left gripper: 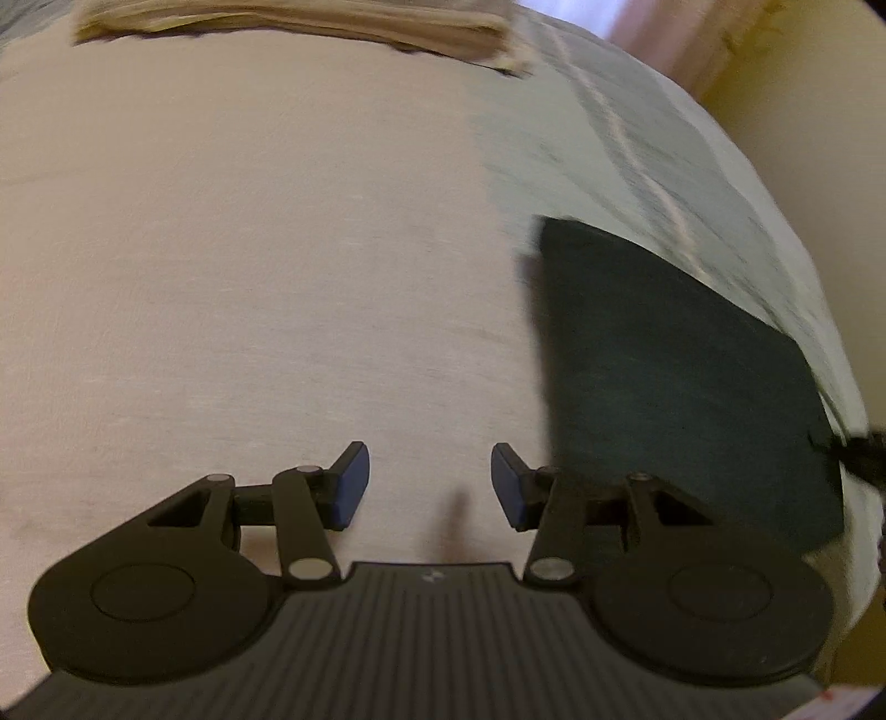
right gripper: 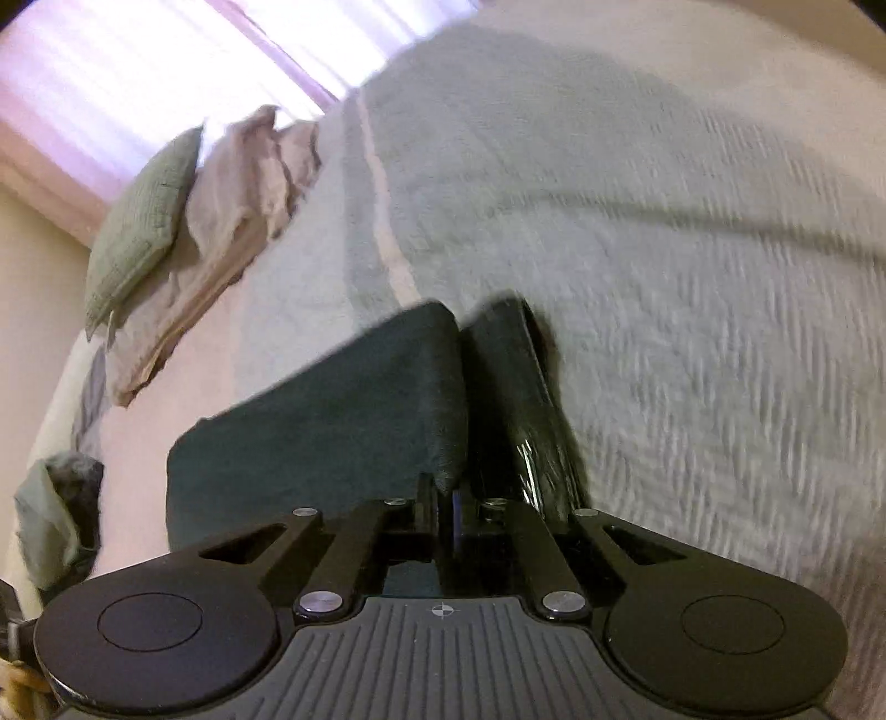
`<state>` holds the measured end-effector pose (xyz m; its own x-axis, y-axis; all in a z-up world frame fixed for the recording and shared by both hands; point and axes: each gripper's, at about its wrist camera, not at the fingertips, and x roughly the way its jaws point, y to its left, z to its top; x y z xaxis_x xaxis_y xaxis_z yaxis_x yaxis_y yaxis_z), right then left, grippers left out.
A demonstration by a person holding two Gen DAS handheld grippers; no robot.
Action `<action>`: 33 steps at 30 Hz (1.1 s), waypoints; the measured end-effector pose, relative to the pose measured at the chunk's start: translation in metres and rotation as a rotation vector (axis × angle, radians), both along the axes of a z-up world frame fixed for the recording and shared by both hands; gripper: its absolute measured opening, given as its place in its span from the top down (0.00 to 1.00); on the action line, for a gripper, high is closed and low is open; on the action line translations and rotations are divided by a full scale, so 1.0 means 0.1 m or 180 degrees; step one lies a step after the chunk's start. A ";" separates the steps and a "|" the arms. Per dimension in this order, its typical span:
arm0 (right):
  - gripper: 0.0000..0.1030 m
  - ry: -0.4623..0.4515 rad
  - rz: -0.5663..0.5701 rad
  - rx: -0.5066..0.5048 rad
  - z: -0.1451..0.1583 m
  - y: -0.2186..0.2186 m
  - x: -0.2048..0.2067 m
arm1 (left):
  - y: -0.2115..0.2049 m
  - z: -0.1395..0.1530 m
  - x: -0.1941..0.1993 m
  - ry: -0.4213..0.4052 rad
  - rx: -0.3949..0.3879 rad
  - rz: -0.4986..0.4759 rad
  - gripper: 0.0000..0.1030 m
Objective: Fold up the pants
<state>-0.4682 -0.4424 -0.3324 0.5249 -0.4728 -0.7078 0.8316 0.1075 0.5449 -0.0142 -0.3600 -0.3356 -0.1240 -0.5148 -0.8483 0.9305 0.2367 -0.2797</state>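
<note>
- While both views are blurred at the edges, the biggest thing in them is plainly the bed: a pale pinkish sheet fills most of the left wrist view; a grey-green textured blanket with a lighter stripe covers the rest and fills the right side of the right wrist view.
- Next in size are the pants, dark teal, already folded into a flat slab; they lie where sheet and blanket meet; in the left wrist view the same slab sits to the right of the fingers, with one edge lifted off the bed.
- Against a bright curtained window at the head of the bed stand a grey-green pillow and, just beside it, rumpled pinkish pillows; all are well apart from the pants.
- At the far edge of the left wrist view lies a stack of folded beige cloth; nothing stands between it and the gripper.
- A crumpled greenish garment lies at the left rim of the right wrist view, clear of the folded slab.
- Right gripper: jaws pressed together, pinching the near fold of the pants; the cloth rises in two ridges beyond the fingers and hides the bed behind it.
- Left gripper: jaws spread, blue pads bare, hanging over the empty sheet just beside the pants; whether it touches the sheet cannot be told.
</note>
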 end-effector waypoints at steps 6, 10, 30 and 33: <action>0.99 0.0265 -0.0269 -0.0181 0.06 0.11 -0.08 | 0.04 0.06 -0.18 0.0089 -0.0044 -0.0186 0.58; 0.99 0.0379 -0.0254 0.0009 -0.12 0.00 -0.03 | 0.03 0.02 -0.25 0.0108 0.0011 -0.0173 0.58; 0.82 0.1024 0.0046 -0.0456 -0.37 -0.59 0.48 | -1.45 -0.12 -0.81 -0.0389 -0.0421 -0.0594 0.82; 0.86 0.1205 -0.0338 -0.0282 -0.20 -0.57 0.28 | -1.56 -0.09 -0.78 -0.0443 -0.0362 -0.0504 0.82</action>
<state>-0.4403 -0.4999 -0.3528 0.1798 -0.5781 -0.7959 0.9808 0.0430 0.1903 -0.0925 -0.5159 -0.3448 -0.0969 -0.5915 -0.8005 0.9849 0.0590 -0.1628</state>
